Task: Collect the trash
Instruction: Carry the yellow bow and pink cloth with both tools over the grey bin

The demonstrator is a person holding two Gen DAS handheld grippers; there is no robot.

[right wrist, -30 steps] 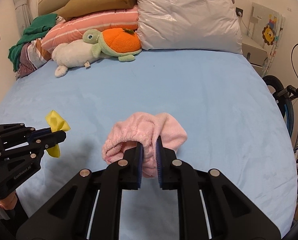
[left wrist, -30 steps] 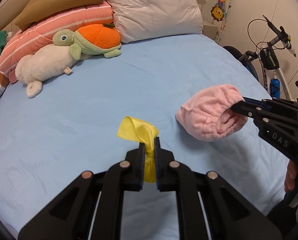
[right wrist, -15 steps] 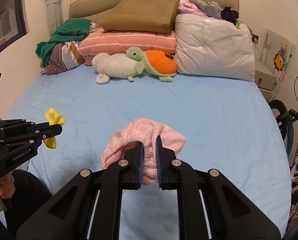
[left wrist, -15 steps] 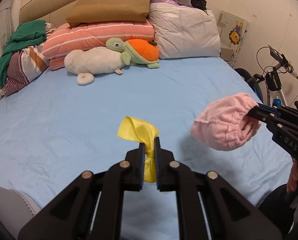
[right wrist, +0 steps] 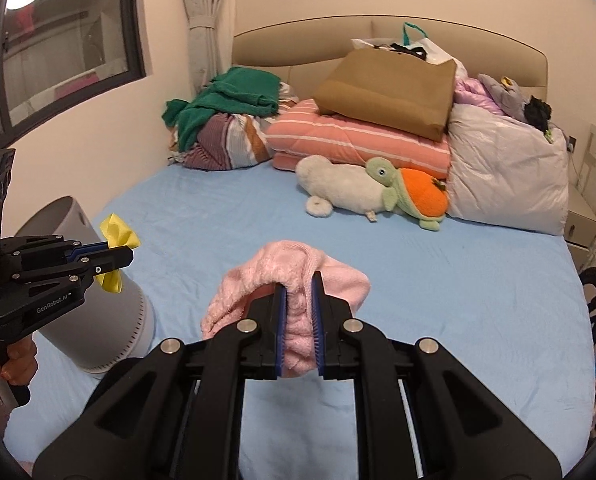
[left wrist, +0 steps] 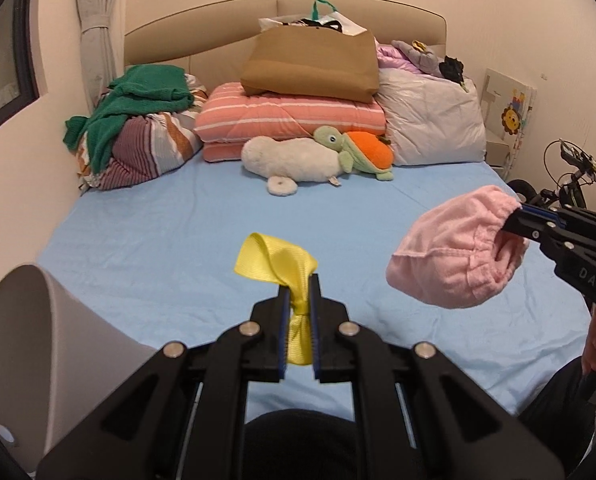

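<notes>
Left wrist view: left gripper (left wrist: 298,320), jaws narrow, clamped on a yellow ribbon (left wrist: 276,264); the ribbon's loop stands above the fingertips, its tail hangs between the pads. Held clear of the bed (left wrist: 178,240), over its near edge.

Bin (left wrist: 38,340): grey, round, at the bed's near left corner, just left of and below the left gripper. Its open mouth faces up and toward the ribbon. Judged the drop point for both items; the left gripper is much the nearer, needing only a short move left and down.

Right gripper (left wrist: 516,216): enters from the right edge of this view, jaws narrow, gripping a pink cloth (left wrist: 454,252) by its gathered rim. The cloth hangs bunched in the air above the bed's near right part, well apart from the bin, with the left gripper between the two.

Right wrist view: right gripper (right wrist: 298,320), pink cloth (right wrist: 286,280) pinched between the pads; left gripper (right wrist: 114,260) with ribbon (right wrist: 118,236) directly in front of the bin (right wrist: 98,320), beside its upper wall.

Not determinable: the bin's contents and floor; its rim is cut off in the left wrist view and partly covered by the left gripper in the other. The lower fold of the cloth is hidden behind the right fingers. Fisheye bending makes the gap from ribbon to rim uncertain.
</notes>
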